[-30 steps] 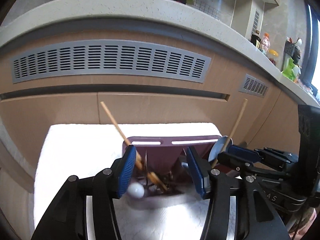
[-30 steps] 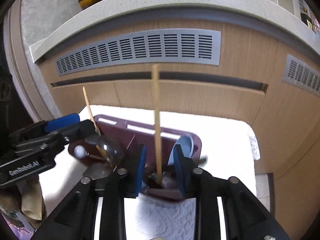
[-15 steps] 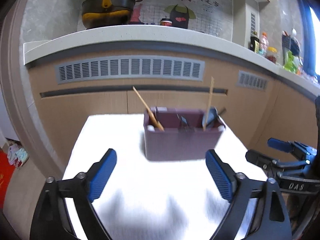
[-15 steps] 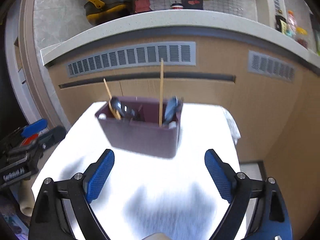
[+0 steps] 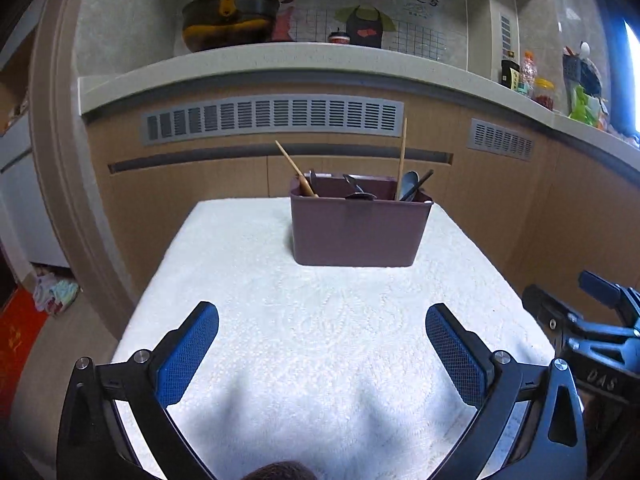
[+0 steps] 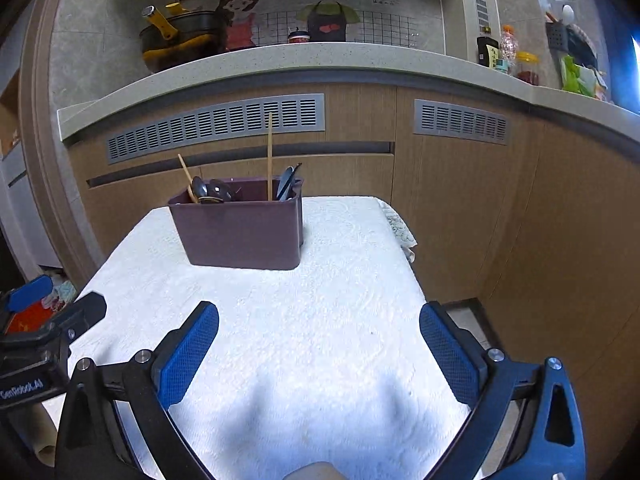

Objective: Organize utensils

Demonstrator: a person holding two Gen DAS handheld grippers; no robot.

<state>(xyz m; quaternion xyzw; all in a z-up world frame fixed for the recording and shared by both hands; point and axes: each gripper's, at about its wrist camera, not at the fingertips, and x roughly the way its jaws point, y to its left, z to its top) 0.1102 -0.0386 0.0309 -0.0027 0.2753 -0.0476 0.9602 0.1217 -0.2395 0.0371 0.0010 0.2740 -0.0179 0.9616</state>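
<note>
A maroon utensil holder (image 5: pixel 356 232) (image 6: pixel 240 236) stands on the far part of a table covered with a white cloth (image 5: pixel 320 340) (image 6: pixel 340 280). Out of it stick a leaning wooden chopstick (image 5: pixel 294 170) (image 6: pixel 185 174), an upright chopstick (image 5: pixel 402 156) (image 6: pixel 269 152) and dark spoons (image 5: pixel 410 184) (image 6: pixel 286 182). My left gripper (image 5: pixel 322 316) hovers over the near cloth, well short of the holder; its jaws are opening, with nothing between them. My right gripper (image 6: pixel 319 312) is level with it to the right; its jaws are opening too, and hold nothing.
Behind the table runs a wooden cabinet front with grey vents (image 5: pixel 272 116) under a pale counter (image 6: pixel 320 60). A dark pan with a yellow handle (image 5: pixel 228 20) and bottles (image 6: pixel 504 48) stand on it. Cloths lie on the floor at the left (image 5: pixel 52 292).
Both grippers were down at the holder with a chopstick between their jaws. They have let go, spread wide and drawn back toward the near edge; the chopsticks stay in the holder.
</note>
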